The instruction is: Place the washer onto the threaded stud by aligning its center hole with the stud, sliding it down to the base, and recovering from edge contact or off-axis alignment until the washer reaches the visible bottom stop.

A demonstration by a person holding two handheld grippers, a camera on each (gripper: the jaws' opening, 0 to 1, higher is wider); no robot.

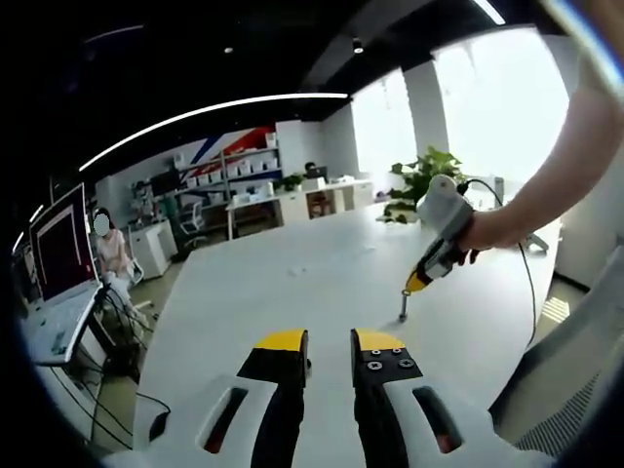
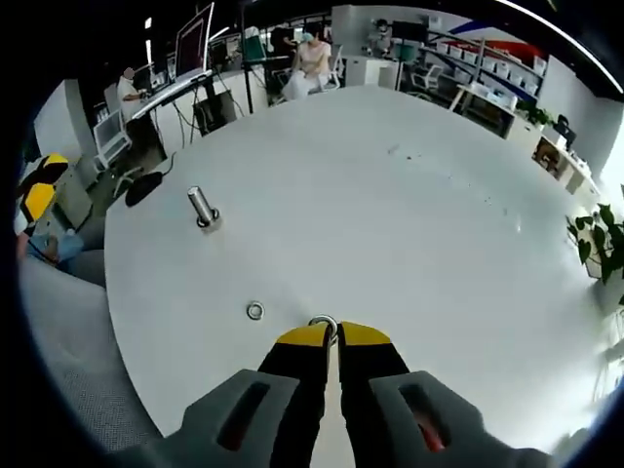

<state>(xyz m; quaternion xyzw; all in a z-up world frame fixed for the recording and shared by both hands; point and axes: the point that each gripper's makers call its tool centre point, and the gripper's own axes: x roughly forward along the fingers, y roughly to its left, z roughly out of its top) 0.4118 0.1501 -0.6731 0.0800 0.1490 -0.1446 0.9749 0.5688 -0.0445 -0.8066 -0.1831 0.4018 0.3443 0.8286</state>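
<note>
A short metal threaded stud (image 2: 202, 207) stands upright on the white table (image 2: 409, 214), left of and beyond my right gripper (image 2: 331, 333). That gripper's yellow-tipped jaws are nearly together, pinching a metal washer (image 2: 324, 323) at their tips, low over the table. A second washer (image 2: 254, 311) lies flat just to the left of them. In the left gripper view, a hand holds the right gripper (image 1: 417, 284) just above and behind the stud (image 1: 403, 310). My left gripper (image 1: 330, 341) hovers over the near table with its jaws apart and nothing between them.
A black mouse and cable (image 2: 143, 185) lie at the table's left edge, near the left gripper (image 2: 37, 187). Potted plants (image 1: 421, 180) stand at the far end. Desks, monitors and seated people are beyond the table. A grey chair back (image 2: 68, 322) is close by.
</note>
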